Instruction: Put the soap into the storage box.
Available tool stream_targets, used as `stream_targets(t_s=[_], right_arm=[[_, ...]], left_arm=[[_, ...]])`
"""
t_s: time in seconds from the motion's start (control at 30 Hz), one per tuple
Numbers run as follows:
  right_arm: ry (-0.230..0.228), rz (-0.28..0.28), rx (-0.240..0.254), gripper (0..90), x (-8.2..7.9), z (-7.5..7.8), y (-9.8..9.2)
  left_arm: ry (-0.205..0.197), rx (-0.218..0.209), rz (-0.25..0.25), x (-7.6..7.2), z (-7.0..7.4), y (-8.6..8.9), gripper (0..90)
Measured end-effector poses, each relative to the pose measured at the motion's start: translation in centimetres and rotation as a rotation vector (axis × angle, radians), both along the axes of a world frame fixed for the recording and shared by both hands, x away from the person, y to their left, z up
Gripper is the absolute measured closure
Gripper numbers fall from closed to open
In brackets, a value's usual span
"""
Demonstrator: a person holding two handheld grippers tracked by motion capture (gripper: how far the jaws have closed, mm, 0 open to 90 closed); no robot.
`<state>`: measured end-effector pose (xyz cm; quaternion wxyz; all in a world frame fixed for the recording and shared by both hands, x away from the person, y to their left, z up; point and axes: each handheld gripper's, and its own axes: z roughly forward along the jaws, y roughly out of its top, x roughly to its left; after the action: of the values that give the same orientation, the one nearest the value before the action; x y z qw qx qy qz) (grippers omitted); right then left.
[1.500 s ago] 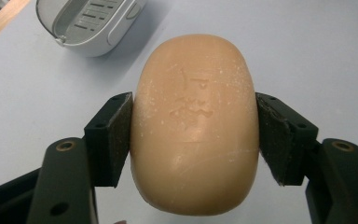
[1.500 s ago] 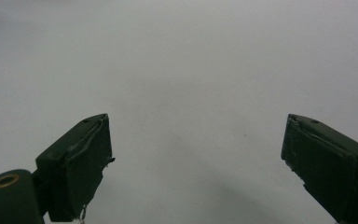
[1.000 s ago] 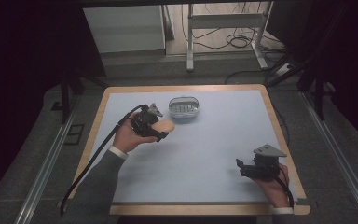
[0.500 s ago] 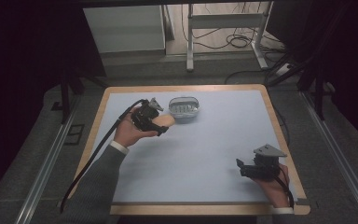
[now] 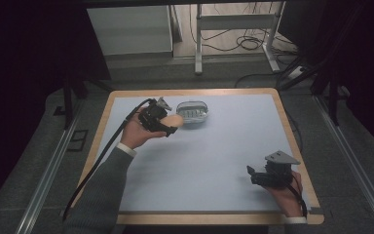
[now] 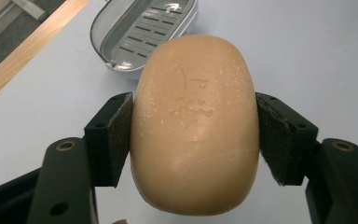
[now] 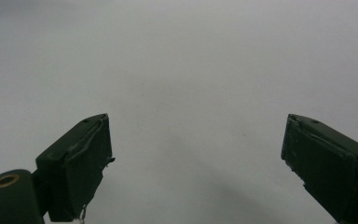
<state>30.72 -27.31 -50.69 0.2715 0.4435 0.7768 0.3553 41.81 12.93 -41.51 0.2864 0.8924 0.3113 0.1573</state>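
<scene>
The left hand-held gripper (image 5: 171, 123) is clenched on a tan oval bar of soap (image 6: 195, 123), its two black pads pressing the bar's long sides so that the soap sits squarely between them, the embossed face turned up toward the camera in the left gripper view. In the high view the soap (image 5: 174, 120) hangs above the pale blue surface (image 5: 214, 161), just beside the near left end of a metal soap dish (image 5: 193, 111) that rests toward the far side of the surface; the bar is not in the dish. In the left gripper view the dish (image 6: 142, 32) lies beyond the soap, its slotted insert visible and bare. The person's left hand (image 5: 137, 131) wraps the gripper's body, a grey sleeve and a black cable trailing back toward the near left edge. The right hand-held gripper (image 5: 253, 175) rests low near the right front corner of the surface, well apart from the soap and dish; in the right gripper view its jaws stand released and wide, with bare surface between them (image 7: 196, 154).
</scene>
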Motion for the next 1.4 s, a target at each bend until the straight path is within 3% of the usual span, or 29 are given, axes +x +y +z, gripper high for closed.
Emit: stream_targets(t_s=[0.67,1.1,1.4], right_arm=[[0.003,-0.003,-0.006,8.4,0.1,-0.2,0.1],[0.008,-0.003,-0.007,8.4,0.1,-0.2,0.1],[0.007,-0.005,-0.005,8.4,0.1,-0.2,0.1]], left_arm=[[-0.007,-0.001,0.007,1.6,1.1,-0.6,33.2],[-0.003,-0.013,0.027,3.2,0.2,-0.8,33.2],[0.0,0.003,0.027,4.4,0.2,-1.5,33.2]])
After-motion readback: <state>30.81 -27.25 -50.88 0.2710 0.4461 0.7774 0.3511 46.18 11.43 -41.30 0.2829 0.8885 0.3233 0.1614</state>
